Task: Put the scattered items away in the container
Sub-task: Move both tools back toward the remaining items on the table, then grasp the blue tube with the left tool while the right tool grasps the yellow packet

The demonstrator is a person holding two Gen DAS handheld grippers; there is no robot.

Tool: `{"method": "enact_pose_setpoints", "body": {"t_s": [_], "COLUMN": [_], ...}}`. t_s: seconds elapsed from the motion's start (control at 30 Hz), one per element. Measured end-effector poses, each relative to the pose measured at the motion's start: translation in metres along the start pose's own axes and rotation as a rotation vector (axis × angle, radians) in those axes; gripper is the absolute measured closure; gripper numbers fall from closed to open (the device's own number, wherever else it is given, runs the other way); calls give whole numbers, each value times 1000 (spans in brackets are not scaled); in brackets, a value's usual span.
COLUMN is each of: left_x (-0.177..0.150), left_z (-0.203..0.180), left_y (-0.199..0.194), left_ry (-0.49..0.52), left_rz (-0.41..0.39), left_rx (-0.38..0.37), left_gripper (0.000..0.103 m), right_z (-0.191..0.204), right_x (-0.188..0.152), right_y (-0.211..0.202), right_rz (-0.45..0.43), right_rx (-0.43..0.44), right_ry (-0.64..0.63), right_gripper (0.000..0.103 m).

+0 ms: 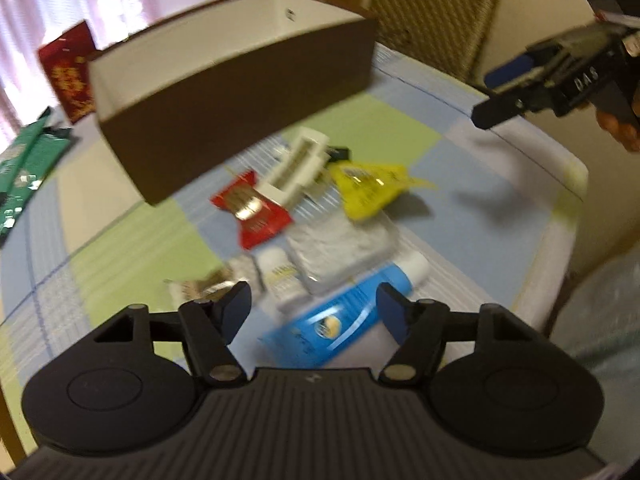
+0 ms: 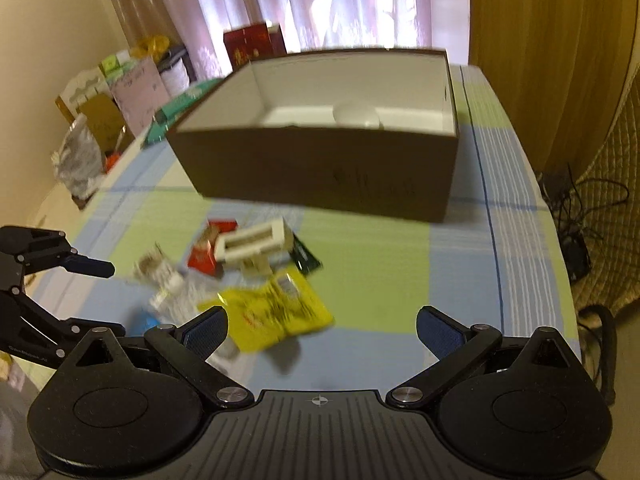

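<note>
From the left wrist view, the left gripper (image 1: pixel 314 300) hangs over a checked cloth on the worktop (image 1: pixel 460 216), its fingers (image 1: pixel 236 300) parted and clamped on nothing. Between and just beyond their tips lies a blue tube (image 1: pixel 344 312) with a white cap, slanting up to the right; the tips do not touch it. Past the tube sit a small white bottle (image 1: pixel 280 280), a white packet (image 1: pixel 344 248), a red sachet (image 1: pixel 254 208), a white plastic holder (image 1: pixel 296 168) and a yellow sachet (image 1: pixel 368 188), all crowded together. The brown box (image 1: pixel 240 120), white inside, stands farther back, well apart from the fingers. The right gripper (image 1: pixel 496 108) shows at the upper right edge. From the right wrist view, the right gripper (image 2: pixel 322 330) has its fingers (image 2: pixel 208 330) spread wide and empty above the cloth, with the yellow sachet (image 2: pixel 276 312) lying just ahead of the left one. The white holder (image 2: pixel 256 244) and red sachet (image 2: pixel 204 252) lie beyond it, and the open brown box (image 2: pixel 320 172) stands behind them with a white rounded thing inside. The left gripper (image 2: pixel 92 268) reaches in from the left edge.
</note>
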State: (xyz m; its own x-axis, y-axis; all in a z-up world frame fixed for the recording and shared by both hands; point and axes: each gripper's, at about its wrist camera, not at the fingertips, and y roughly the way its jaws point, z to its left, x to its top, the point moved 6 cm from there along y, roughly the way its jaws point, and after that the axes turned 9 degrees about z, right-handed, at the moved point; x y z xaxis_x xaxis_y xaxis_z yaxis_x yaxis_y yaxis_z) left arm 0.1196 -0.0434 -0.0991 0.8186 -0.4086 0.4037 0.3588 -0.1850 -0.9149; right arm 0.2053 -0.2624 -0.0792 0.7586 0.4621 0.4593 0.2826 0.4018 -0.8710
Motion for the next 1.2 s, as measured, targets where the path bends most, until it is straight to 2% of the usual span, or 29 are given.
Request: {"method": "enact_pose_setpoints", "body": {"t_s": [0.1,0.2,0.3,0.57,0.67,0.8,0.97,1.07,1.2], "left_x": [-2,-3,0,7,7,1,-12,-23,-32], "left_z": [-7,-16,-22,-33,-34,-37,-29,-19,-2], "left_y": [10,19,31,57,62,65,58,52,49], "left_ry": [24,65,110,193,176,173,111,67,-25], "left_rz": [20,33,40,59,76,90,109,125,124], "left_rx": [-34,-62,-82,-117,-123,-101,-90,-77,-59], "left_gripper": [52,55,63,65,65,72,73,73,72], "right_z": [-4,-7,-9,-19,-20,-20,-15,-8,6], "right_x": [-11,-20,-29,-43,-46,-47,-45,-43,-42], "right_y": [3,5,6,3,3,7,14,20,33], "right_rz": [26,46,61,77,84,93,104,103,91], "right_rx": [-2,-2,-5,-19,-18,-14,3,18,24], "right_ry": [14,30,46,85,92,92,58,12,-121], "right_gripper": [0,0,0,0,0,0,0,0,0]}}
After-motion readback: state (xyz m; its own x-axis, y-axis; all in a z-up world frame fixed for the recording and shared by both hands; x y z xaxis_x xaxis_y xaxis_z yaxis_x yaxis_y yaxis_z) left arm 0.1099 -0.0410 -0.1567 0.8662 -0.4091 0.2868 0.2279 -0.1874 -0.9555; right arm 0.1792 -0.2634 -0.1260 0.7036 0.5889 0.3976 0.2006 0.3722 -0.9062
